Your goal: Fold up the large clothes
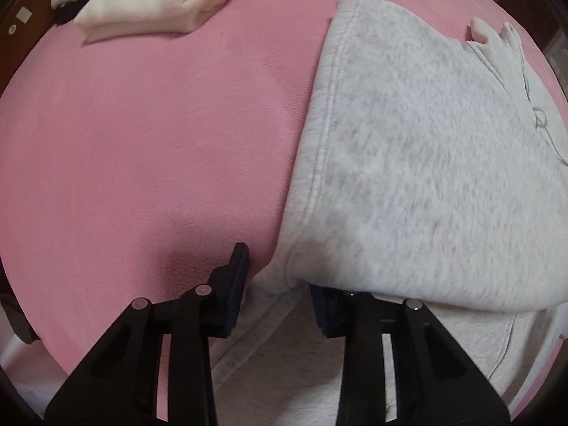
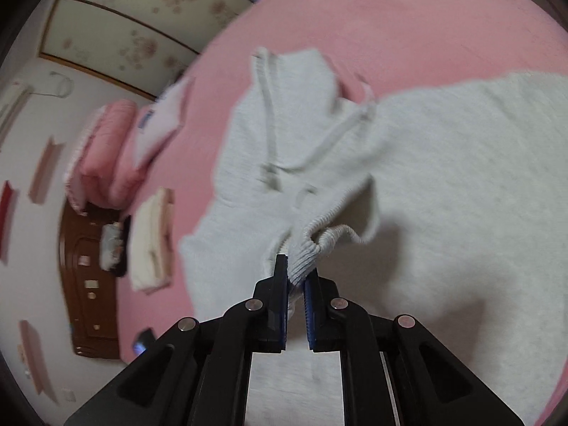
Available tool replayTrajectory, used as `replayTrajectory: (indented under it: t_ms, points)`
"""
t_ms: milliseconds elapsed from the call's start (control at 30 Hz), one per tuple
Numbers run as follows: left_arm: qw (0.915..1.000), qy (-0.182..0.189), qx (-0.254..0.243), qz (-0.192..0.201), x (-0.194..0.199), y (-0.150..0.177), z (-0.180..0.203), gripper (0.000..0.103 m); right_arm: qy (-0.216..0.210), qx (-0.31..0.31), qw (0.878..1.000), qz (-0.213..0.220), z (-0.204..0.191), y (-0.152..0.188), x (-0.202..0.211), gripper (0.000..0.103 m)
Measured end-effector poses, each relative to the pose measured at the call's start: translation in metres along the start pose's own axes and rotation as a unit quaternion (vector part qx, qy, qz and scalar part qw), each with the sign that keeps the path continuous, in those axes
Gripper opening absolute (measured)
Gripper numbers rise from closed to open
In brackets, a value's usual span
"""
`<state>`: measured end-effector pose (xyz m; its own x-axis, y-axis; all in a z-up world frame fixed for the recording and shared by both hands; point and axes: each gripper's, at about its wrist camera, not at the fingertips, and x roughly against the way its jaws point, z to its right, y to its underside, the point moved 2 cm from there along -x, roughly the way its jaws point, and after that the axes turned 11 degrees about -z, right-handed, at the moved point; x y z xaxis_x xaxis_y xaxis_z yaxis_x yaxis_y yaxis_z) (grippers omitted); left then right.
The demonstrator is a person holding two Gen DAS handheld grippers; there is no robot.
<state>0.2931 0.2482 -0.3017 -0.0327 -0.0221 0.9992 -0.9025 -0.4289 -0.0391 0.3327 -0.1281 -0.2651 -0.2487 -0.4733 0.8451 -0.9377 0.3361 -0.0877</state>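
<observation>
A light grey hooded sweatshirt [image 1: 426,149] lies on the pink bed cover [image 1: 142,142], one part folded over with its fuzzy inner side up. In the left wrist view my left gripper [image 1: 280,280] points down at the fold's near corner. The folded edge drapes over the right finger [image 1: 323,305] and hides its tip. The left finger [image 1: 238,273] stands clear of the cloth, so the jaws are open. In the right wrist view my right gripper [image 2: 297,269] is shut on the ribbed cuff [image 2: 312,245] of a sleeve, lifted off the sweatshirt [image 2: 443,195]. The hood [image 2: 284,106] with its drawstrings lies beyond.
A folded cream blanket [image 1: 152,0] lies at the far left of the bed, also in the right wrist view as the cream blanket [image 2: 151,241]. A folded pink quilt [image 2: 106,149] and a brown wooden piece [image 2: 85,284] lie off the bed's edge. Bare pink cover spreads left of the sweatshirt.
</observation>
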Motion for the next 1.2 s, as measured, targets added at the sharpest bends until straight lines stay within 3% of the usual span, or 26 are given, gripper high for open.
replayTrajectory:
  t_ms: [100, 233, 333, 467, 567, 633, 700, 800, 900, 967, 1033, 1133, 1200]
  points:
    - [0.9999, 0.008, 0.004, -0.012, 0.000, 0.001, -0.003, 0.029, 0.046, -0.012, 0.999, -0.004, 0.040, 0.016, -0.027, 0.008]
    - [0.9990, 0.017, 0.012, -0.040, 0.004, 0.003, -0.013, 0.029, 0.079, -0.085, 0.993, -0.036, 0.090, 0.039, -0.065, 0.008]
    - [0.9980, 0.006, 0.024, -0.058, 0.015, 0.011, -0.020, 0.029, 0.094, -0.114, 0.989, -0.019, 0.095, 0.042, -0.062, 0.015]
    - [0.9995, -0.010, -0.002, -0.030, 0.050, 0.031, -0.016, 0.029, 0.202, -0.110, 0.972, 0.048, 0.074, 0.049, -0.019, 0.028]
    - [0.9982, 0.028, -0.046, 0.026, 0.086, 0.050, -0.001, 0.022, 0.165, -0.062, 0.982, 0.065, 0.056, 0.053, 0.000, 0.028]
    - [0.9956, 0.036, -0.076, 0.041, 0.098, 0.052, 0.026, 0.017, 0.119, -0.008, 0.992, 0.031, 0.037, 0.054, -0.010, 0.028]
    - [0.9910, 0.060, -0.106, 0.056, 0.106, 0.057, 0.045, 0.015, 0.054, 0.019, 0.998, -0.018, 0.015, 0.053, -0.032, 0.017]
    - [0.9823, 0.115, -0.147, 0.010, 0.104, 0.046, 0.087, 0.015, -0.006, 0.046, 0.997, -0.065, -0.019, 0.058, -0.073, 0.009]
    - [0.9840, 0.110, -0.139, -0.023, 0.088, 0.040, 0.109, 0.015, -0.051, 0.015, 0.992, -0.115, -0.041, 0.068, -0.114, 0.008]
    - [0.9843, 0.112, -0.129, -0.045, 0.070, 0.033, 0.111, 0.015, -0.062, -0.003, 0.989, -0.131, -0.051, 0.075, -0.135, 0.008]
    - [0.9856, 0.112, -0.099, -0.079, 0.038, 0.000, 0.101, 0.015, -0.057, 0.000, 0.990, -0.130, -0.055, 0.077, -0.153, 0.008]
    - [0.9907, 0.081, -0.027, -0.107, 0.016, -0.019, 0.066, 0.014, -0.006, 0.027, 0.993, -0.114, -0.050, 0.069, -0.160, 0.008]
    - [0.9904, 0.091, 0.009, -0.103, 0.017, -0.023, 0.042, 0.014, 0.029, 0.040, 0.995, -0.086, -0.029, 0.054, -0.147, 0.001]
